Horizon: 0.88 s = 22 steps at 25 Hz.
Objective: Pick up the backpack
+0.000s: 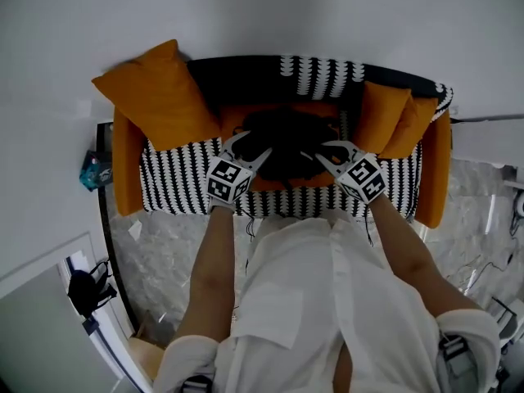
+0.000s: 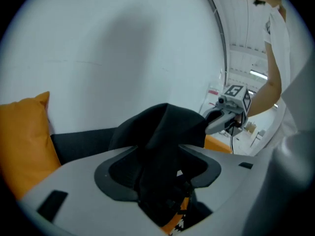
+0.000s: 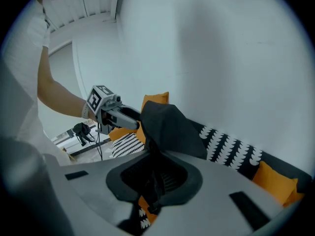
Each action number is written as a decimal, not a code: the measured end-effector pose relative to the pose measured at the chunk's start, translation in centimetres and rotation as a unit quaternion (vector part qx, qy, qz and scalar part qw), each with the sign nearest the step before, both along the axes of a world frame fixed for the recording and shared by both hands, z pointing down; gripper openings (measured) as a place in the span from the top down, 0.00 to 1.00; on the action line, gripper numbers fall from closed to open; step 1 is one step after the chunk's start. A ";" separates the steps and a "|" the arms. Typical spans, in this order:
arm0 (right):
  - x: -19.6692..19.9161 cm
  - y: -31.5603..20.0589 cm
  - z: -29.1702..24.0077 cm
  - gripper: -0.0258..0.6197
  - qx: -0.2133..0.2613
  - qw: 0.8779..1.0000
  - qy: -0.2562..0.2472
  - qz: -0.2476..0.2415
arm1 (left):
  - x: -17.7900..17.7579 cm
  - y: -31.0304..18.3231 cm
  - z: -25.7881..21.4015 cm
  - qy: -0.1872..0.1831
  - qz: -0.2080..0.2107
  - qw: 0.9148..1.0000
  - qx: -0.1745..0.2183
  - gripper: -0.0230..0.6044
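A black backpack lies at the middle of the sofa seat, against the backrest. My left gripper is at its left side with its jaws spread wide. In the left gripper view, black fabric of the backpack hangs loosely between the pads of that gripper. My right gripper is at the backpack's right side. In the right gripper view its jaws pinch the backpack, and the fabric peaks up above them. Each gripper view shows the other gripper at the backpack's edge.
The sofa has a black-and-white patterned cover and orange arms. A large orange cushion leans at the left, and two smaller ones stand at the right. A white wall rises behind. Marble floor lies in front, with a black object at the lower left.
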State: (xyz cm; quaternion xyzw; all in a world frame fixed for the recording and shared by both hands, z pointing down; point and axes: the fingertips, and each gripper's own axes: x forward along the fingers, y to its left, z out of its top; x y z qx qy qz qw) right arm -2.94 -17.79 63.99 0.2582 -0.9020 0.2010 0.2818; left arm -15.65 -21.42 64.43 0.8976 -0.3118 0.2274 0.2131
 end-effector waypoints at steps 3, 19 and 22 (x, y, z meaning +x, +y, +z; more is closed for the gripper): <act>0.0 0.3 0.1 0.88 -0.004 1.000 -0.003 0.006 | 0.6 0.0 0.8 -0.047 0.028 0.998 0.016 0.56; 0.5 0.8 0.2 0.88 -0.019 0.999 -0.006 0.027 | 2.2 1.2 1.5 -0.100 0.070 0.992 0.009 0.80; 0.8 1.1 0.4 0.88 -0.028 0.999 -0.013 0.038 | 2.6 2.2 1.6 -0.094 0.073 0.993 -0.008 0.83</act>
